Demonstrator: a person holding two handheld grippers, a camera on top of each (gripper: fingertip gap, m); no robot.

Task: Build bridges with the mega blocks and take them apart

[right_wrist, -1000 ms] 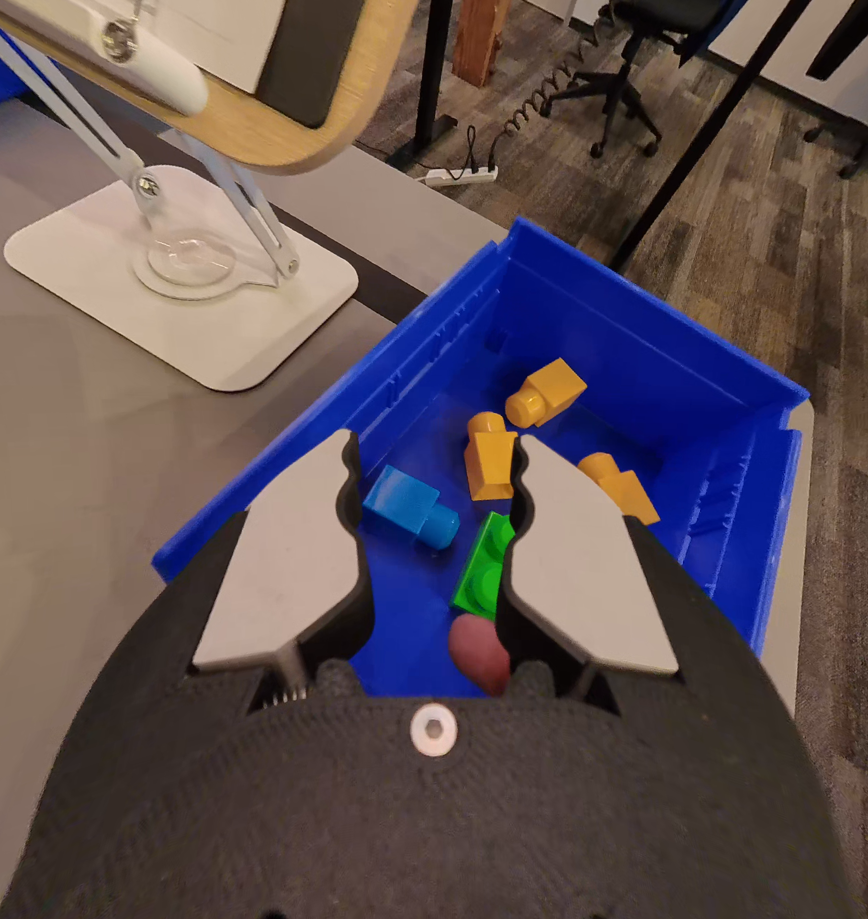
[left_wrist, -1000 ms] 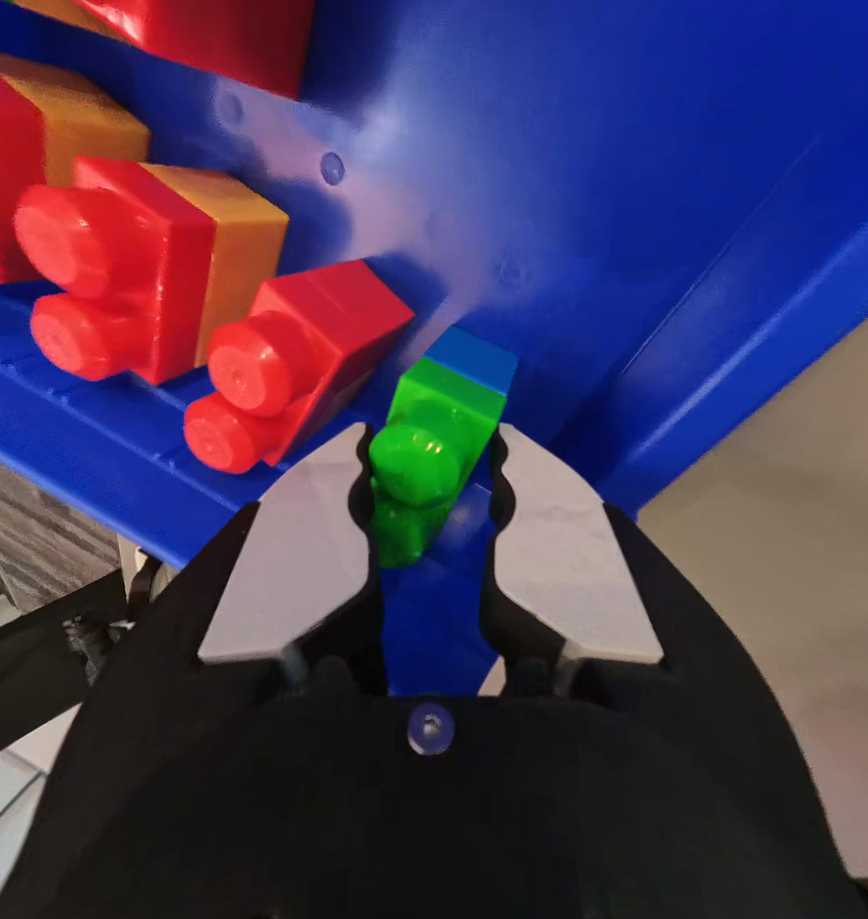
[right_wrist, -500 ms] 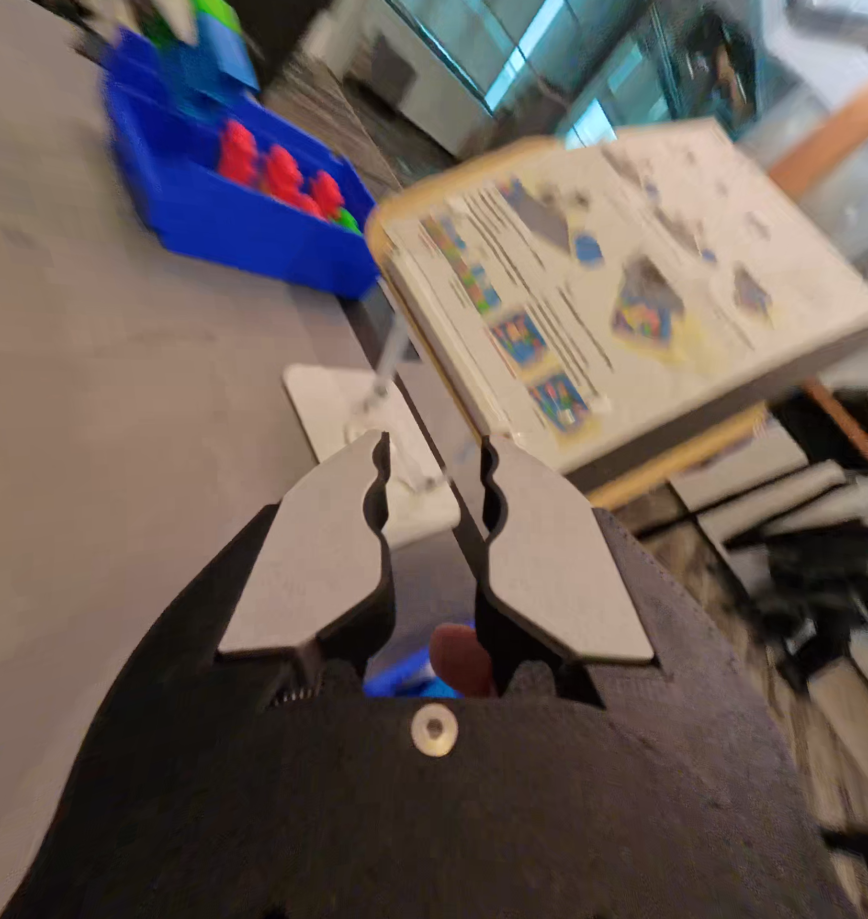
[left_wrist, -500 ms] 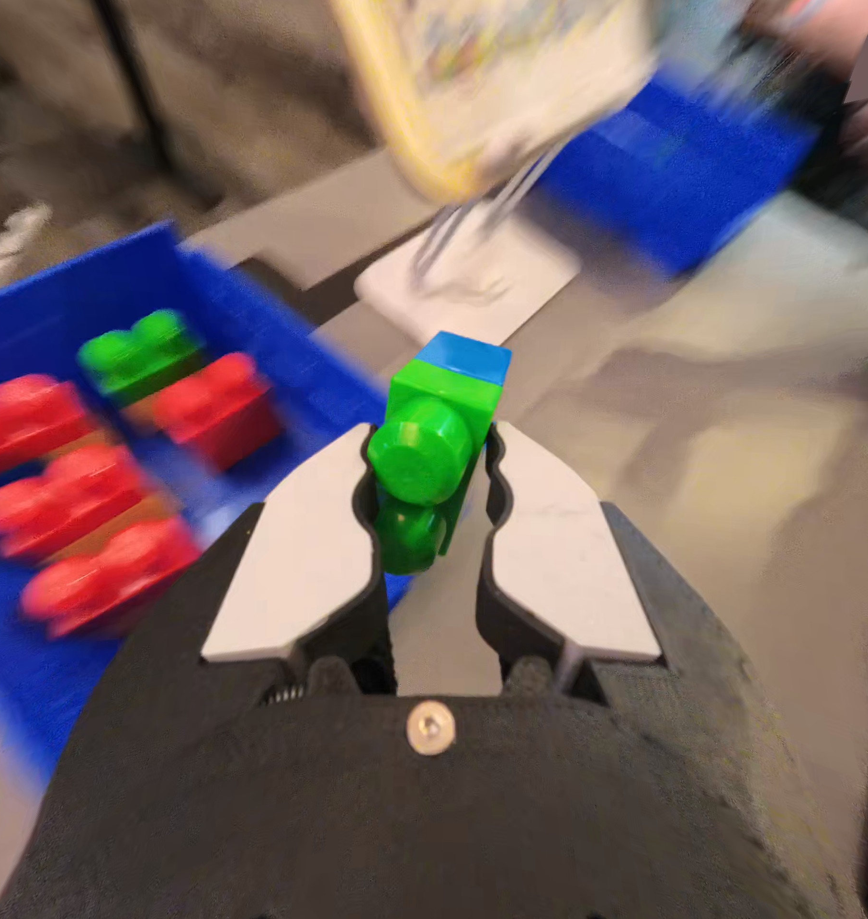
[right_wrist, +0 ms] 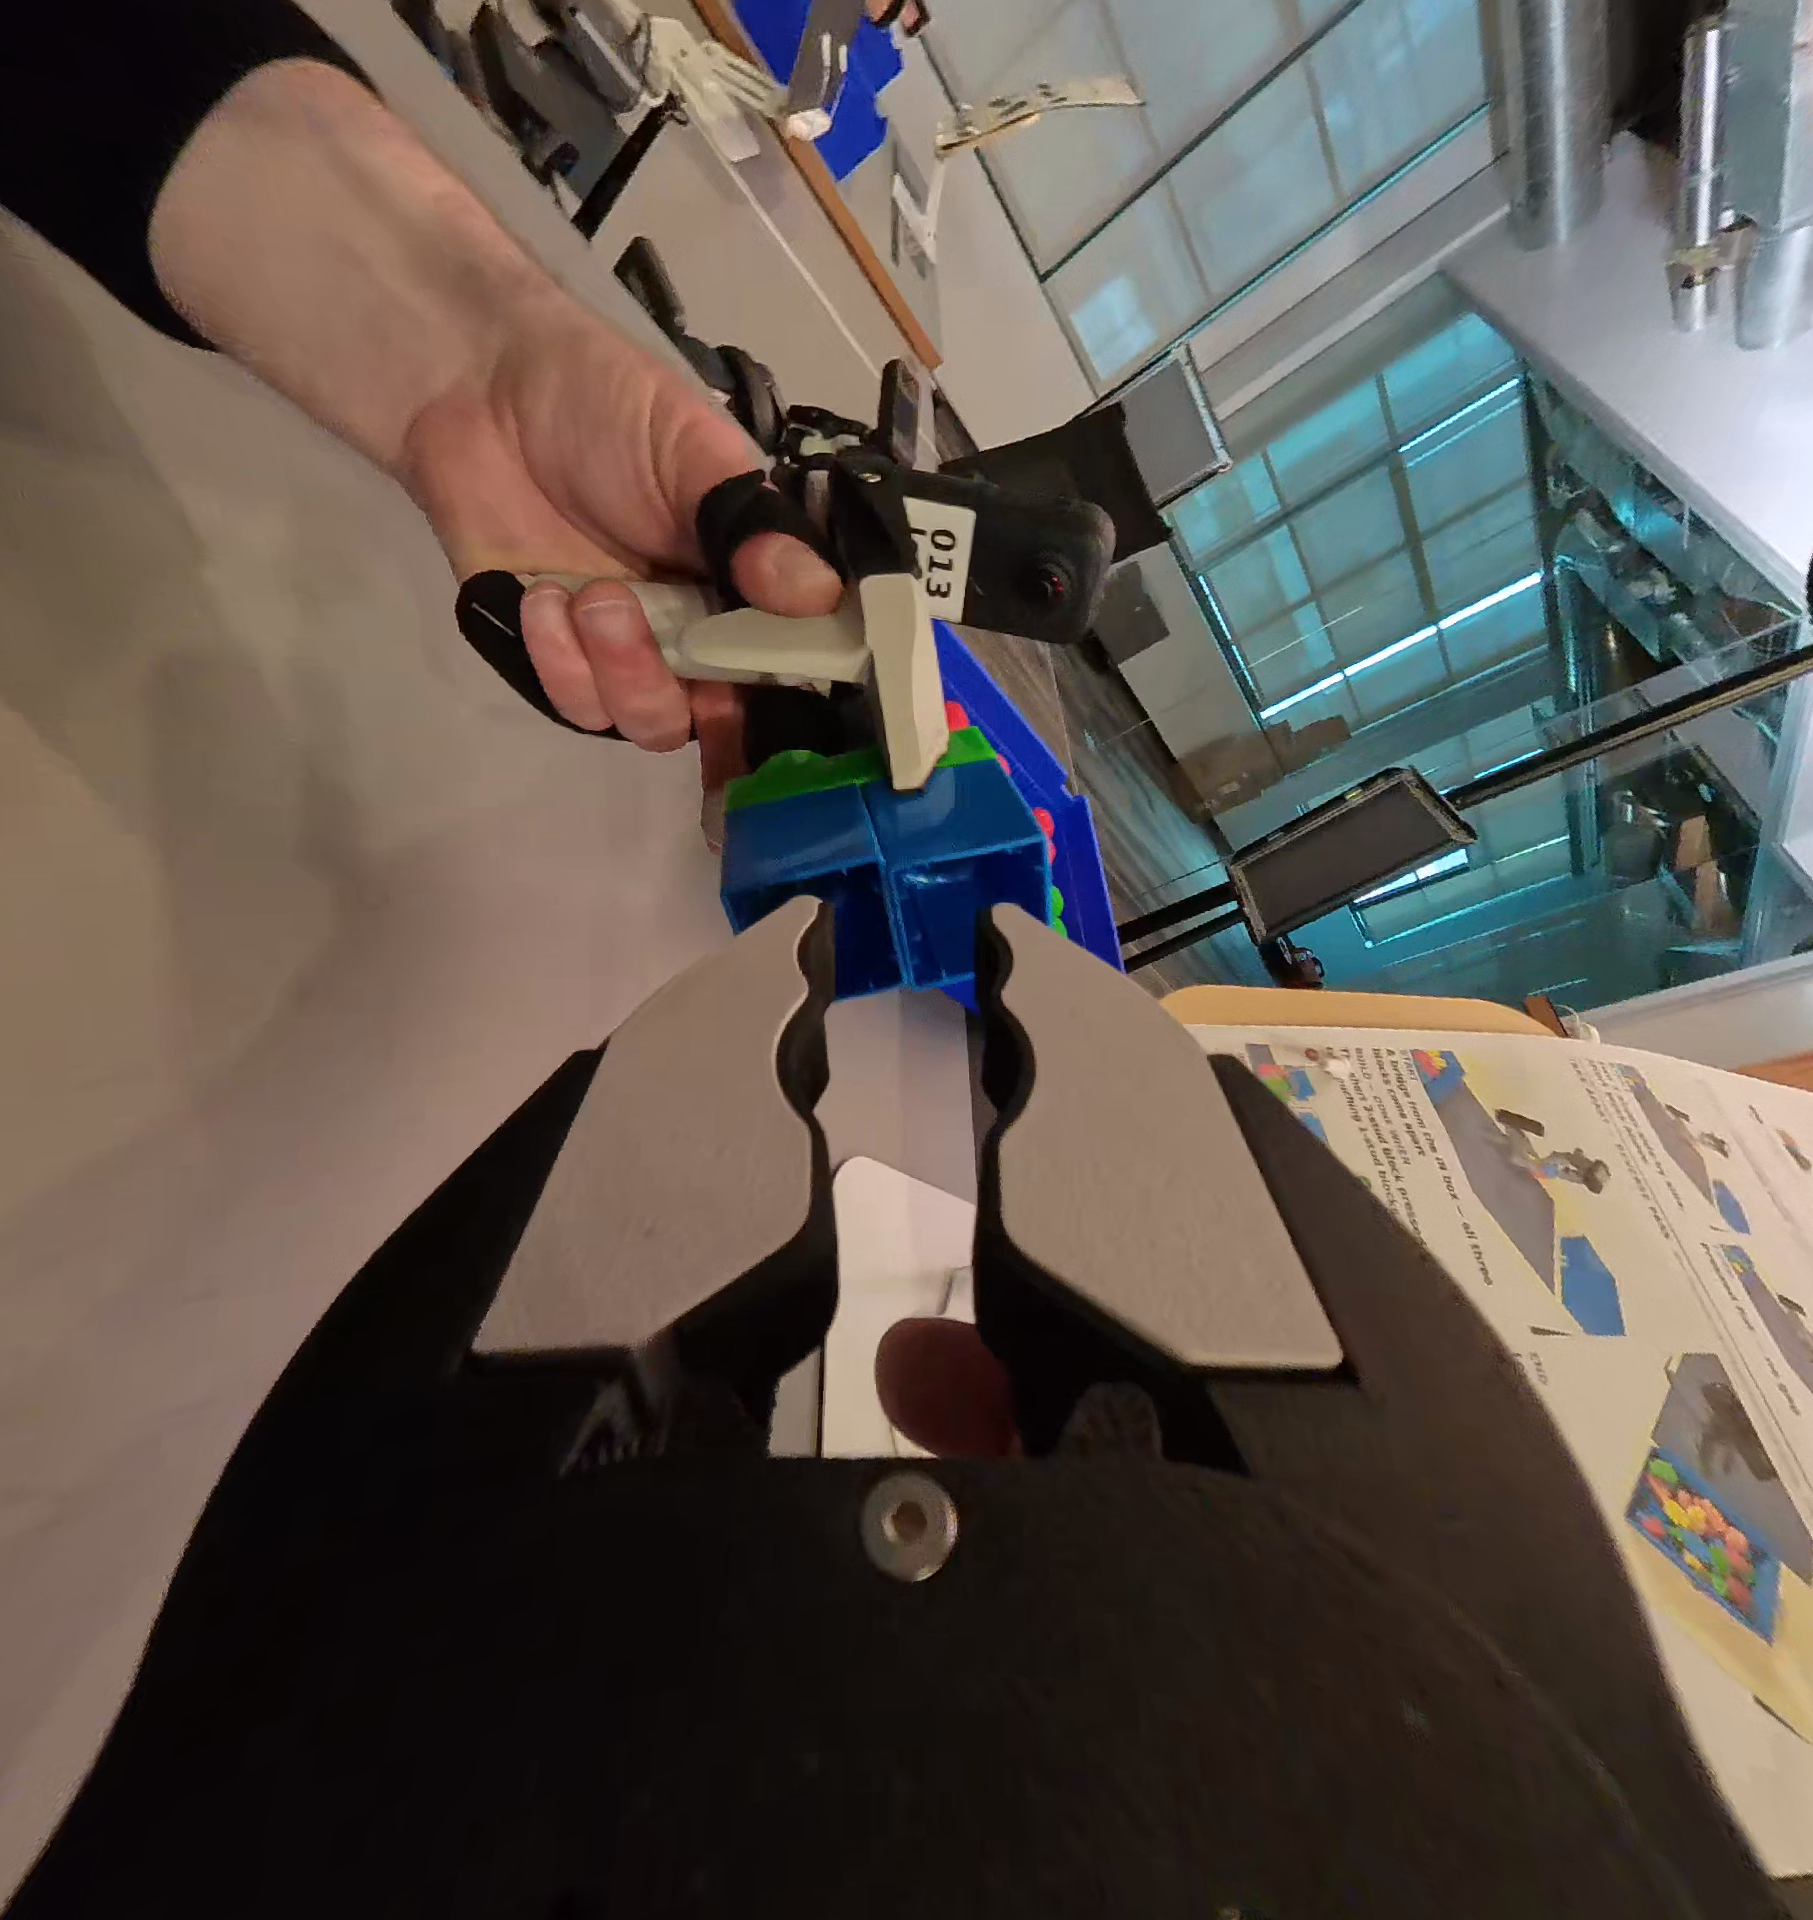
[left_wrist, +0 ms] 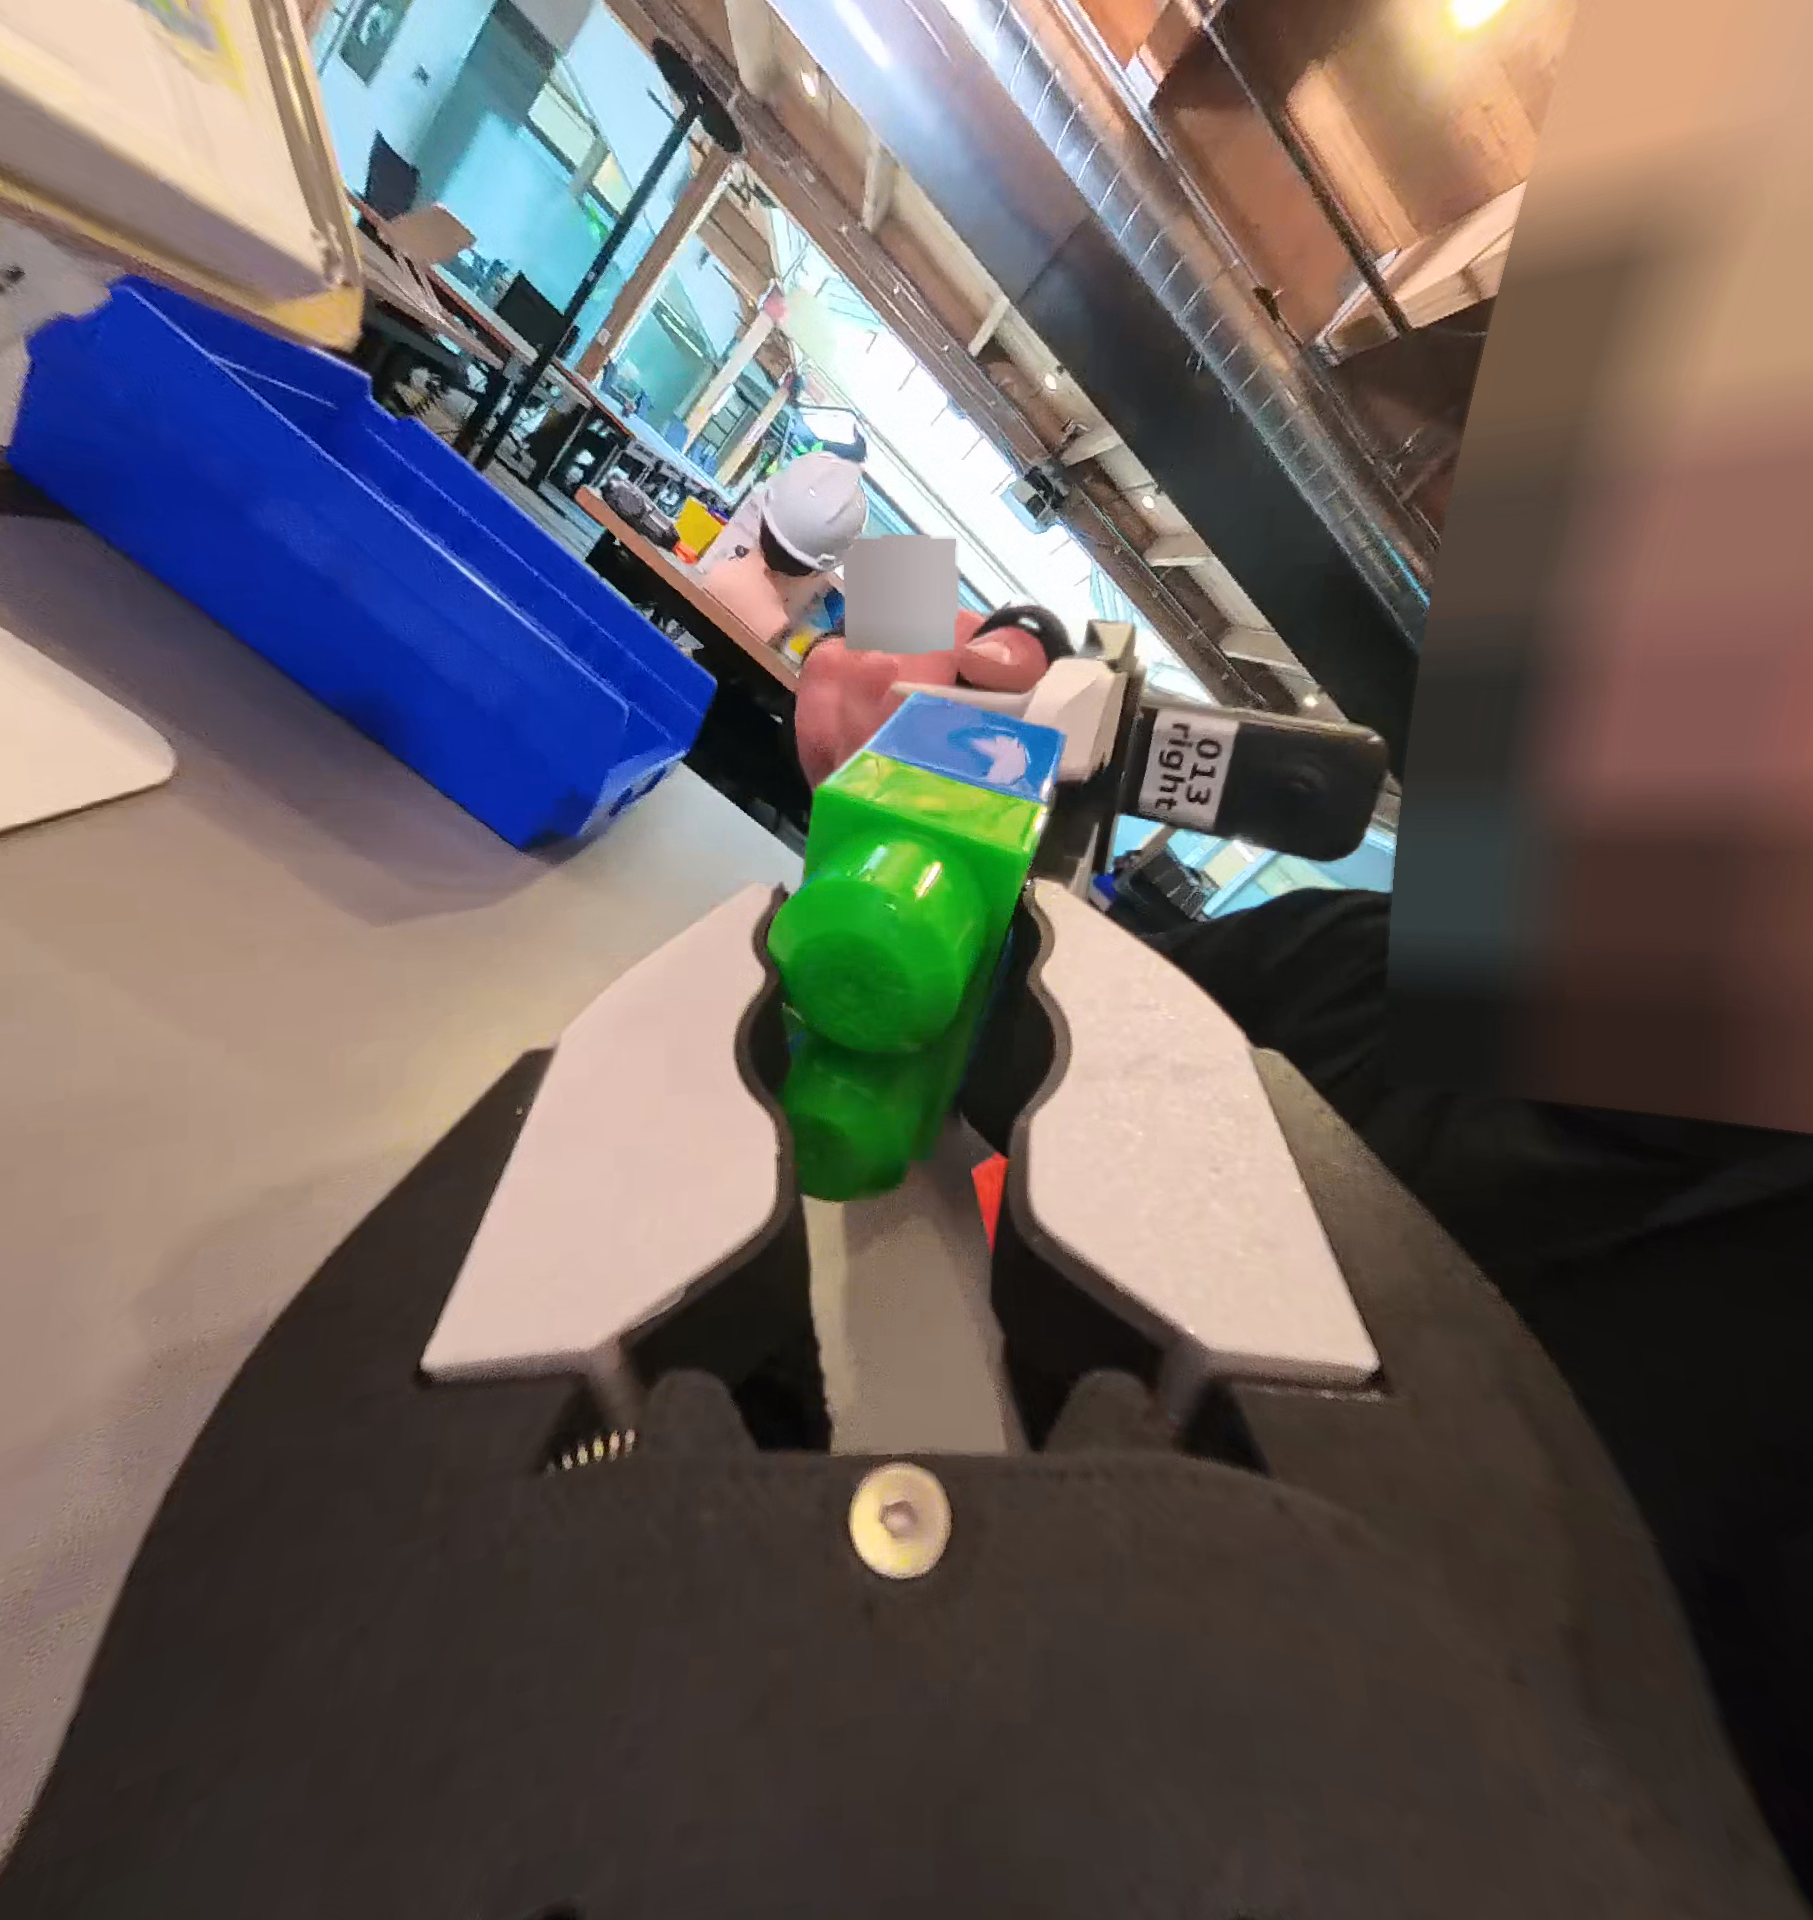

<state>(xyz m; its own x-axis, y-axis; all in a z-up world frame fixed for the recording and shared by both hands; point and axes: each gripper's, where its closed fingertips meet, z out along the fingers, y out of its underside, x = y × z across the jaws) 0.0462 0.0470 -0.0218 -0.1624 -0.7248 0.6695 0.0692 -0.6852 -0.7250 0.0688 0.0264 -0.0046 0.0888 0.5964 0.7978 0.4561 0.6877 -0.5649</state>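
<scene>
Nearest the left wrist camera, the left gripper (left_wrist: 897, 997) is closed on a green block (left_wrist: 902, 935), its pads pressing the block's sides, studs facing the camera. A blue block (left_wrist: 969, 750) is plugged onto its far end, and the pair is held up above the grey tabletop (left_wrist: 206, 987). Facing it, the right gripper (right_wrist: 902, 940) has its jaws partly closed around the blue block's (right_wrist: 912, 883) hollow underside; whether its pads press cannot be told. By the look of it, this joined pair is about to be pulled apart. Farther off sit a blue bin (left_wrist: 362, 582) and an instruction sheet (right_wrist: 1567, 1247) on a stand, neither blocking the work.
</scene>
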